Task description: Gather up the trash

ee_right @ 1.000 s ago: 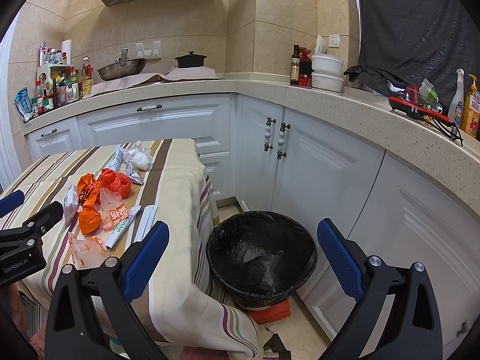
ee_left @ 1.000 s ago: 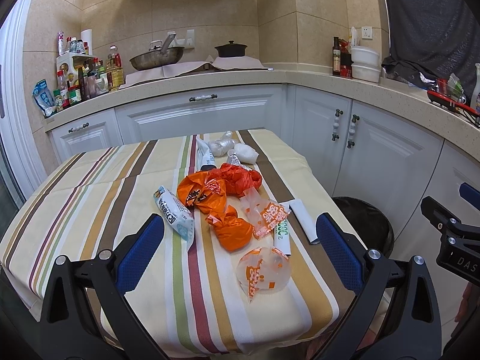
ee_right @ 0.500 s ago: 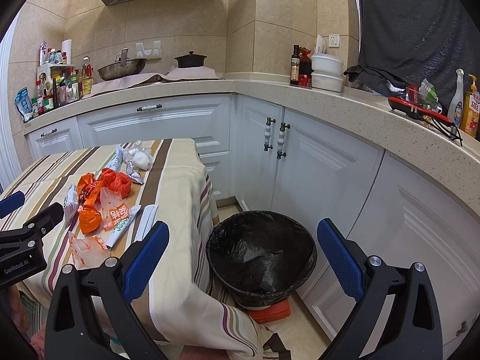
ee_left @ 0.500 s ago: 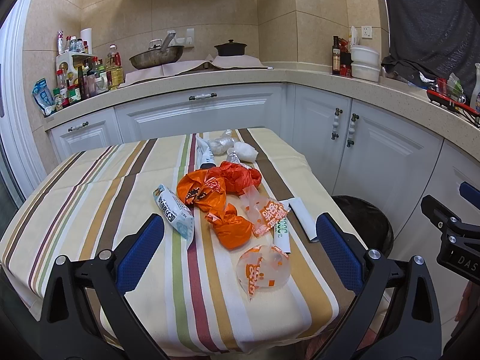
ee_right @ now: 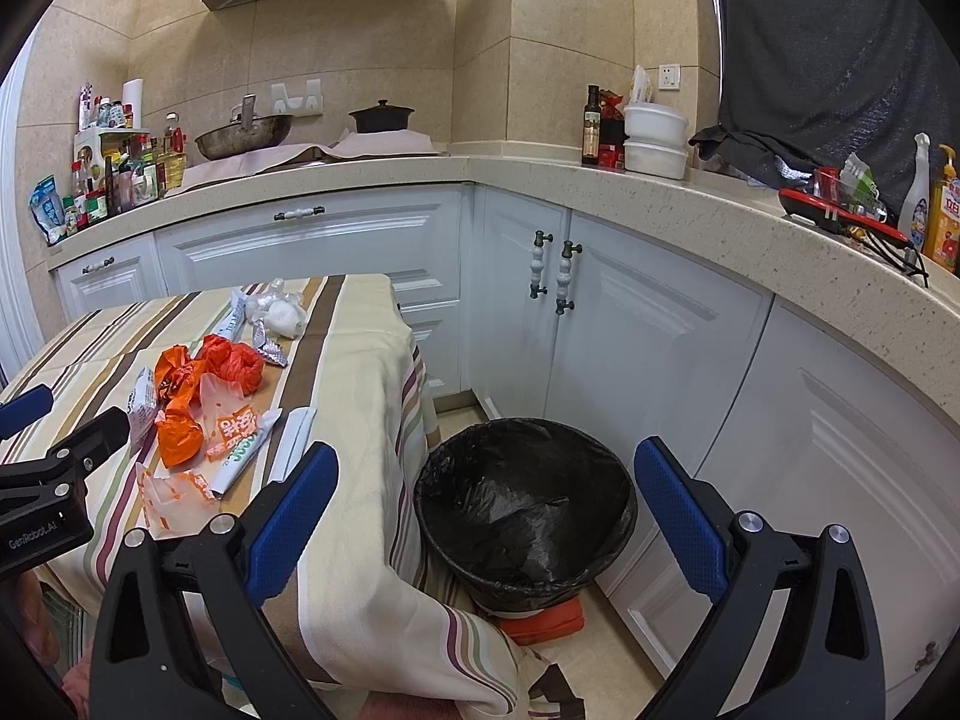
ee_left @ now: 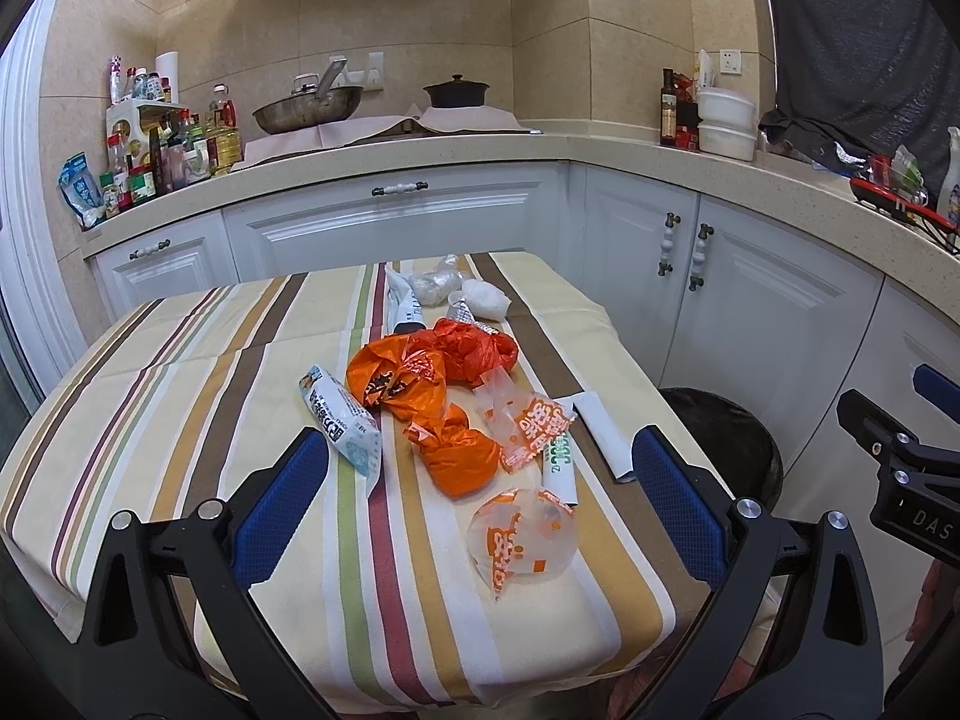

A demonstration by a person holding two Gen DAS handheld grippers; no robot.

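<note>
Trash lies on a striped tablecloth [ee_left: 180,396]: orange plastic bags [ee_left: 420,378], a smaller orange bag [ee_left: 459,456], a clear orange-printed bag [ee_left: 522,534], a clear printed wrapper [ee_left: 528,420], a white-blue packet [ee_left: 342,420], a white tube [ee_left: 558,462], white paper [ee_left: 603,429] and white wads [ee_left: 486,300]. My left gripper [ee_left: 480,504] is open and empty, above the table's near end, straddling the clear bag. My right gripper [ee_right: 486,504] is open and empty above a black-lined bin [ee_right: 525,504] on the floor right of the table. The trash also shows in the right wrist view [ee_right: 198,402].
White cabinets [ee_right: 600,312] and a stone counter [ee_right: 660,192] wrap behind and to the right. The counter holds a wok [ee_left: 306,111], a black pot [ee_left: 456,90], bottles [ee_left: 168,144] and white tubs [ee_left: 726,126]. The bin also shows in the left wrist view [ee_left: 720,438].
</note>
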